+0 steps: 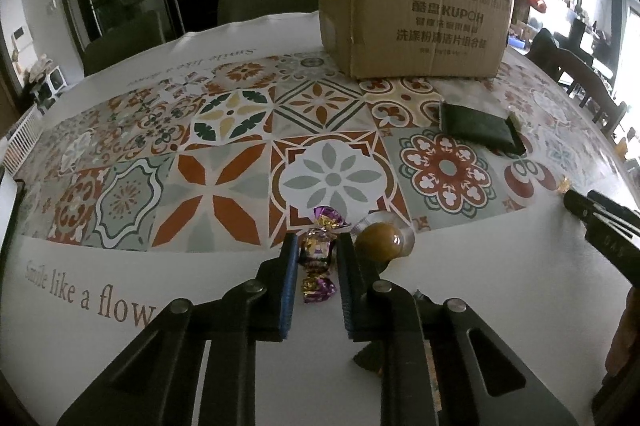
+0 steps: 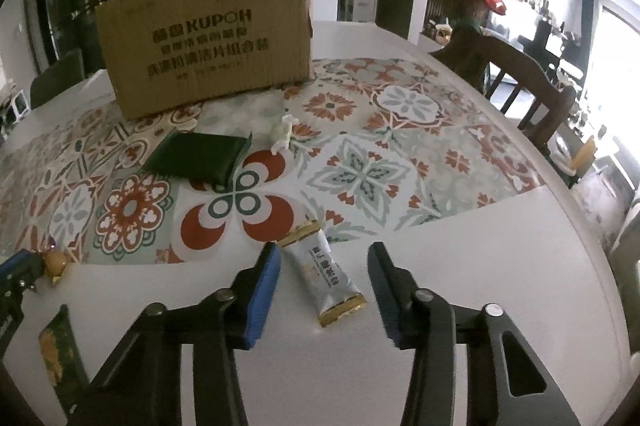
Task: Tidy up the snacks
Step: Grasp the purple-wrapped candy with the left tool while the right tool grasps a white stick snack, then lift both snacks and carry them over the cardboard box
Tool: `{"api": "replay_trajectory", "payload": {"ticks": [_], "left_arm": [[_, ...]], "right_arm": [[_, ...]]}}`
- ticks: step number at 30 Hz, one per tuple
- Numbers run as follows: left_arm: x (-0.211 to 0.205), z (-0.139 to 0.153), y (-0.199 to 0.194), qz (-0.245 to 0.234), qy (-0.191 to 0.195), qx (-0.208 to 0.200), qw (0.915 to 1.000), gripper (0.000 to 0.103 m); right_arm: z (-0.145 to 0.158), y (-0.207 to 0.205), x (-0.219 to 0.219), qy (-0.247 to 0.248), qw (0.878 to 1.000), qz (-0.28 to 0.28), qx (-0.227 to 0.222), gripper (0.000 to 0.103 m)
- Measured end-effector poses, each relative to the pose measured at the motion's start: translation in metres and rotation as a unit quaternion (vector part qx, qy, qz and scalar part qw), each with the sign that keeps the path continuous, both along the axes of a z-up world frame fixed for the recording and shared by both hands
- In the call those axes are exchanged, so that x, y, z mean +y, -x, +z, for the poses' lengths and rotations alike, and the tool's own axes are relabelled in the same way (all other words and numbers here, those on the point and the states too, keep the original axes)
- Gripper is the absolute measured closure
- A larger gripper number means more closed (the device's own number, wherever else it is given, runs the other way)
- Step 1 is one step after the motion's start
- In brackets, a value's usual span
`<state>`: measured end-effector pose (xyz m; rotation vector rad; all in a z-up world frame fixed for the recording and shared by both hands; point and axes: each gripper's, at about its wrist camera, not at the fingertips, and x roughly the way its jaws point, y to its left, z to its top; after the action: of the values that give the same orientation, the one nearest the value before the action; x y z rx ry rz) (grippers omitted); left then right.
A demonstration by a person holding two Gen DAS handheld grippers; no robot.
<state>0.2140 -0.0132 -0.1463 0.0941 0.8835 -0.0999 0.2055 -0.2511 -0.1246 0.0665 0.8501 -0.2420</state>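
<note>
Dim room; daylight glares from the window [image 2: 616, 74] at right; fisheye bends the edges, corners black; slight softness throughout.

Wooden chair [image 2: 532, 86] beside bright window [image 2: 612, 66]

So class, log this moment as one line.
left gripper: closing around purple candy | right gripper: open over silver snack bar | cardboard box: behind
</note>
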Motion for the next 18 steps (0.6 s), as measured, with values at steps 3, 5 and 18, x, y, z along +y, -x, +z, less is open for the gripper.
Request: {"api": "replay_trajectory", "payload": {"ticks": [3, 5, 18], "left_arm": [[0.0, 0.0, 0.0, -0.002, 0.006, 0.001, 1.0, 0.085], [0.001, 0.0, 0.0, -0.003, 0.009, 0.002, 1.0, 0.085], [0.002, 0.02, 0.009, -0.014, 0.023, -0.015, 0.9995, 0.086]], "right_arm": [[-0.003, 0.0, 0.001, -0.011, 1.0, 0.007, 0.008, 0.071], [-0.003, 0.0, 0.002, -0.011, 1.0, 0.012, 0.008, 0.081], [0.015, 0.008, 0.015, -0.028, 0.998, 0.051, -0.016, 0.082]]}}
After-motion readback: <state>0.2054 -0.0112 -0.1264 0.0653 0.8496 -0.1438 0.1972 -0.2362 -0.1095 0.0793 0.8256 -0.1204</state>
